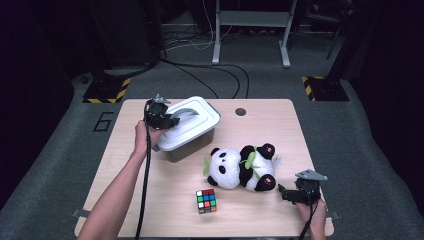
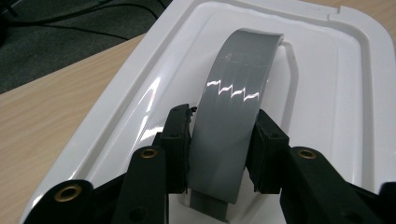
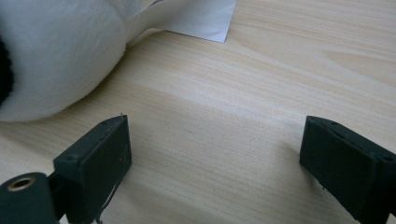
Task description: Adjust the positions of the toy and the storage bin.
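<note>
Cube and panda plush are sitting loose up front on the surface, with the right gripper idling beside the plush, jaws apart and empty. Farther back, the left gripper is clamping the grey handle of the white lid, which looks like it's still sitting on the bin, so the packing's barely starting.

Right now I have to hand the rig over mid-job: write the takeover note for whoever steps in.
Left gripper: shut on the grey handle of the white lid, which sits on the storage box at the table's far left.
Right gripper: open, nothing between its jaws, low over the table at the near right, beside the panda plush.
Puzzle cube: near edge, centre, untouched.
Done: handle gripped.
Left, likely: lift the lid off; the box is not yet open.
</note>
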{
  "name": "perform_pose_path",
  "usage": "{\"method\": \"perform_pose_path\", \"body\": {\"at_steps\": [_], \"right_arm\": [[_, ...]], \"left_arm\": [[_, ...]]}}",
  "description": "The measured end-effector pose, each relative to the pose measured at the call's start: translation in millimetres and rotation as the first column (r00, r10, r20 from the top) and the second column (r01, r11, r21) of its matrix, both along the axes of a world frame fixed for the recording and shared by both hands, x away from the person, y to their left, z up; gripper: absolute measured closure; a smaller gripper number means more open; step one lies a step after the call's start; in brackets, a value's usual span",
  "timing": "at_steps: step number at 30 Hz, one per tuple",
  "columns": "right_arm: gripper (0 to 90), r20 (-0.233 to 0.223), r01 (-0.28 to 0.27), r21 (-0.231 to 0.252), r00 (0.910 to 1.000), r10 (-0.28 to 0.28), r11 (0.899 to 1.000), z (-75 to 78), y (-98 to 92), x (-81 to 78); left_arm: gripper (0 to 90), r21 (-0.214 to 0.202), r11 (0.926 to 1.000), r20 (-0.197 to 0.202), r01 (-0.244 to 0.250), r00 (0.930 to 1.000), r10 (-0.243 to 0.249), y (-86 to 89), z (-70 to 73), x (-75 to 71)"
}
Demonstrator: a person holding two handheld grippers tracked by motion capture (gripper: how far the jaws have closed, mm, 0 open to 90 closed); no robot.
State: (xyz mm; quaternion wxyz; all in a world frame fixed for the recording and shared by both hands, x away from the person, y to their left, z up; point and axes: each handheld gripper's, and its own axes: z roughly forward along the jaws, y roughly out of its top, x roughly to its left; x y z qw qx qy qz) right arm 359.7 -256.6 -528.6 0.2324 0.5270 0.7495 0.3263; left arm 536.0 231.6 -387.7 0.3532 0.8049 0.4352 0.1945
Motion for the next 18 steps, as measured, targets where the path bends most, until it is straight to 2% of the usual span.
{"method": "perform_pose_path", "body": {"at_steps": [3, 7, 9, 18], "right_arm": [[8.3, -0.001, 0.004, 0.002, 1.0, -0.004, 1.0, 0.0, 0.3, -0.2], [8.3, 0.0, 0.001, 0.001, 1.0, -0.001, 1.0, 0.0, 0.1, 0.1], [8.3, 0.0, 0.001, 0.001, 1.0, -0.001, 1.0, 0.0, 0.1, 0.1], [8.3, 0.0, 0.002, 0.001, 1.0, -0.002, 1.0, 0.0, 0.2, 0.1]], "left_arm": [[64.2, 0.009, 1.0, -0.002, 0.001, 1.0, -0.001, -3.7, 0.3, 1.3], [64.5, -0.015, 0.9999, -0.004, 0.001, 1.0, -0.001, -10.6, -0.6, 3.8], [64.8, 0.001, 0.9999, -0.01, 0.01, 0.9999, -0.01, -14.5, 0.5, 4.4], [66.0, 0.012, 0.9996, -0.006, 0.026, 0.9997, -0.026, -28.4, 0.6, 7.9]]}}
